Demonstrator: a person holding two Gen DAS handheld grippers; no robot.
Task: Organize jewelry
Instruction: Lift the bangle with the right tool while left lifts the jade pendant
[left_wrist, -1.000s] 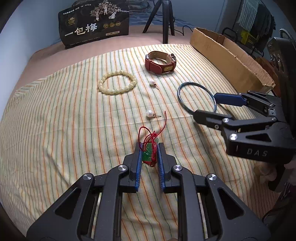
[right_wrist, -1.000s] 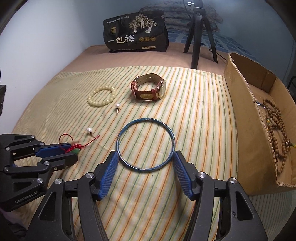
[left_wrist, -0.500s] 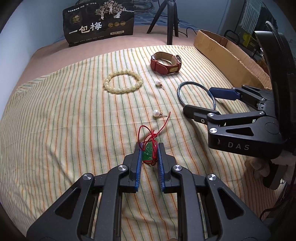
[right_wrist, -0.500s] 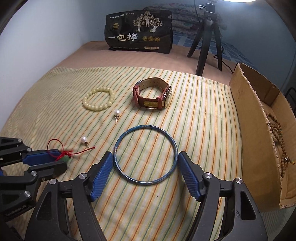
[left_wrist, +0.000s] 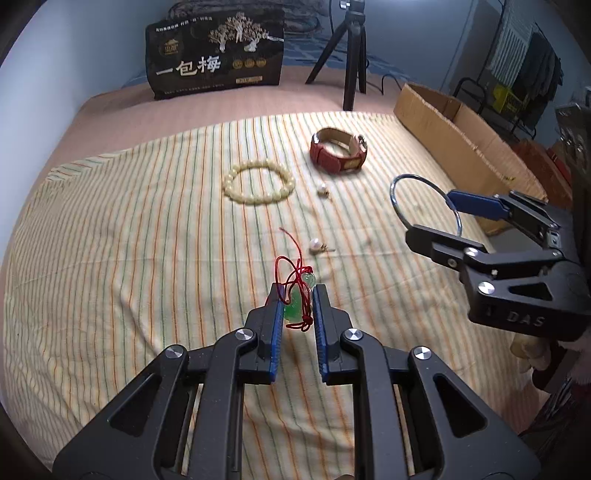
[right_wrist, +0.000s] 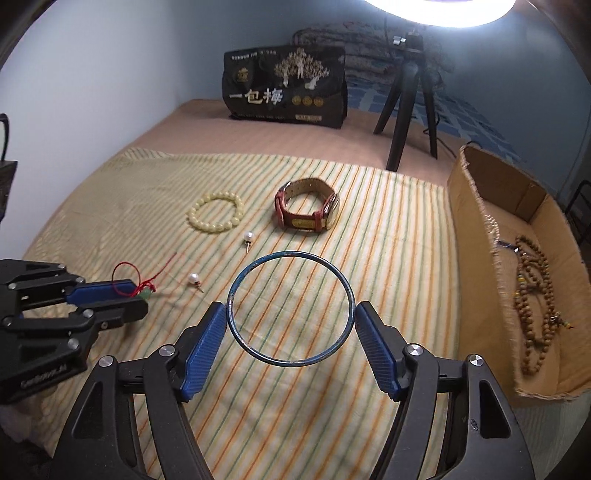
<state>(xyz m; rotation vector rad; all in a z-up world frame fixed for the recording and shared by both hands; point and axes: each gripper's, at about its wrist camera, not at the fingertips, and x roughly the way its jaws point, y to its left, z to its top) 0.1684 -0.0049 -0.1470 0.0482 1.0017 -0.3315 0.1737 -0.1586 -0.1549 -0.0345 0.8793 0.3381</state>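
Now both grippers grasp jewelry above the striped cloth.

Between its narrow jaws the left gripper (left_wrist: 297, 301) clenches a green pendant (left_wrist: 294, 307) wound with red cord (left_wrist: 293, 271), lifted just over the striped cloth (left_wrist: 129, 240). The right gripper (right_wrist: 290, 330) has its blue pads pressed on either side of a blue bangle (right_wrist: 291, 308), grasping it across its width. Further out on the cloth lie two pearl earrings (right_wrist: 193, 278), a cream bead bracelet (right_wrist: 216, 214) and a red-strapped watch (right_wrist: 308, 210). To the right stands a cardboard box (right_wrist: 476, 229) with brown bead strands (right_wrist: 535, 295) inside. Behind are a black bag (right_wrist: 286, 86) and a tripod (right_wrist: 408, 107).
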